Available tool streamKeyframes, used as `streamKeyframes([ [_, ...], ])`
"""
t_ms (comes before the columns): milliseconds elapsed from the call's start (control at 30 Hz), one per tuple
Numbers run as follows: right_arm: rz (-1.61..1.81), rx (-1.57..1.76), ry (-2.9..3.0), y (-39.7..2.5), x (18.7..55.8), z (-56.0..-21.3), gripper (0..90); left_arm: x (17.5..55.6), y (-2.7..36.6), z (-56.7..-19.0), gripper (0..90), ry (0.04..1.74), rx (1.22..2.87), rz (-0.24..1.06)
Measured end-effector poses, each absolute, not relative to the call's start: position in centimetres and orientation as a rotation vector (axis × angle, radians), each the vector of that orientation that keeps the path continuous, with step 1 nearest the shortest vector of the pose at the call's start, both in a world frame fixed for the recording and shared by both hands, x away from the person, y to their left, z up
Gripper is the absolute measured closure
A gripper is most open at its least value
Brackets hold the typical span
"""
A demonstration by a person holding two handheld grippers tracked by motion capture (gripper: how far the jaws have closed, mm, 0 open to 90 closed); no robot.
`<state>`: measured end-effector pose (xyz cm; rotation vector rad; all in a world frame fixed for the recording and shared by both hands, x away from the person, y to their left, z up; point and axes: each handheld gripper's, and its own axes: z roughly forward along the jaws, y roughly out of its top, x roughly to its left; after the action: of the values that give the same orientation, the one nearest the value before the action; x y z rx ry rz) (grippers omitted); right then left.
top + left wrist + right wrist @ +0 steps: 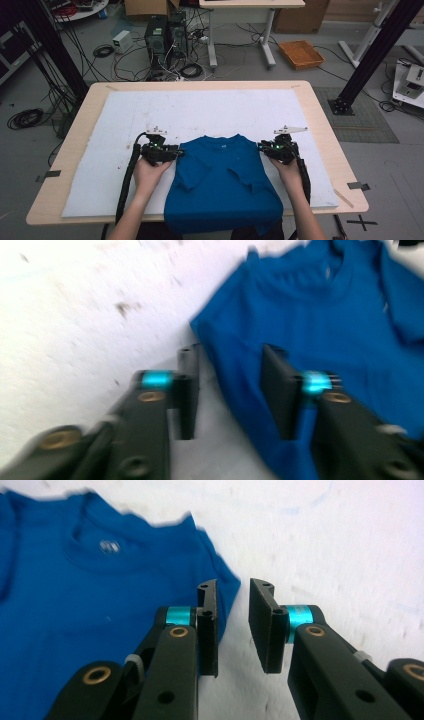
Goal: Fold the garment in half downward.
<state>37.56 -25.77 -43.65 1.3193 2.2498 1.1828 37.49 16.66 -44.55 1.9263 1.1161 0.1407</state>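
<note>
A blue T-shirt (222, 182) lies on the white board (115, 125) with both sleeves folded in over its front and its hem hanging over the near edge. My left gripper (176, 150) sits at the shirt's left shoulder. In the left gripper view it (227, 390) is open, one jaw over the board and one over the blue cloth (320, 320), the shirt's edge running between them. My right gripper (261, 146) is at the right shoulder. It (232, 625) is open too, its left jaw over the shirt's edge (100, 605), with bare board in the gap.
The wooden table (325, 145) carries the white board, stained in places. On the floor beyond are computer towers (165, 35), cables, an orange tray (301, 54) and black frame posts (370, 55).
</note>
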Motion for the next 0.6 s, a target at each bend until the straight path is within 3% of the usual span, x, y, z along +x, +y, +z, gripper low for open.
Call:
streamKeyframes([
  [200,1.189,1.347,2.242,-24.8,39.4,-43.2,61.8,39.3,16.0,-43.9,53.0,1.09,1.892,0.151],
  [333,1.124,1.353,2.299,-23.7,40.5,-43.9,62.5,40.6,14.3,-43.9,53.9,1.076,1.982,0.143],
  [433,1.033,1.333,2.334,-23.1,40.8,-44.3,80.6,41.0,13.8,-44.2,65.0,1.087,2.033,0.166],
  [467,1.037,1.321,2.335,-23.3,40.8,-44.3,88.9,41.0,14.0,-44.2,80.3,1.087,2.057,0.2],
  [500,1.037,1.321,2.335,-23.3,40.8,-44.3,88.9,41.0,14.0,-44.2,84.7,1.087,2.057,0.2],
  [600,1.064,1.32,2.303,-23.9,40.8,-44.0,88.5,41.0,14.2,-44.2,86.2,1.109,2.044,0.222],
])
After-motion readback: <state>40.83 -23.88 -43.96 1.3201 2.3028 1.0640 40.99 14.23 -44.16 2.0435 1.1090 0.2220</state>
